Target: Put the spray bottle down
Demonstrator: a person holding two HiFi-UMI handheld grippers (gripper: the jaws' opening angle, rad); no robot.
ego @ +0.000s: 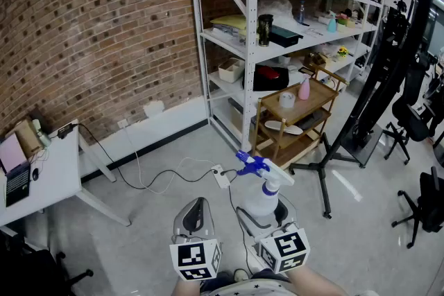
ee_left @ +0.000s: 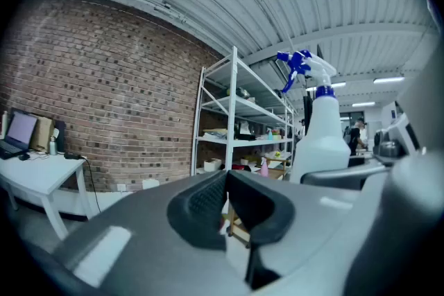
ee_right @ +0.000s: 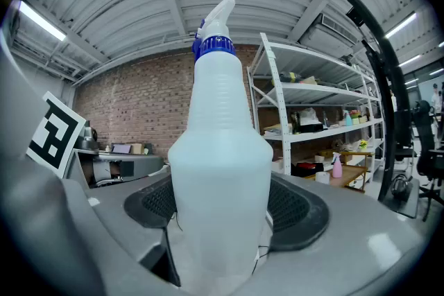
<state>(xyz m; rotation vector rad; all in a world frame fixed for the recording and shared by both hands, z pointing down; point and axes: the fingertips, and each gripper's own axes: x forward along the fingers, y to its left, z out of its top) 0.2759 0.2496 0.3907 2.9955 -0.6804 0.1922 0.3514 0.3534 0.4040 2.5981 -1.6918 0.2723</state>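
A translucent white spray bottle [ego: 263, 196] with a blue-and-white trigger head stands upright in the air between the pads of my right gripper [ego: 263, 216]. The right gripper view fills with the bottle's body [ee_right: 220, 149], and the dark pads [ee_right: 305, 208] press on it from both sides with the right gripper [ee_right: 222, 211] shut on it. My left gripper [ego: 197, 213] hovers just left of it, level, with its jaws together and nothing in them. The left gripper view shows the left gripper [ee_left: 226, 208] shut and the bottle [ee_left: 320, 138] to its right.
Ahead stands white metal shelving [ego: 253, 31] full of items against a brick wall. A wooden cart [ego: 316, 99] with a pink bottle [ego: 304, 88] stands before it. A power strip [ego: 220, 177] and cables lie on the floor. White desk [ego: 48, 170] at left; stand [ego: 322, 170] and chairs [ego: 416, 121] at right.
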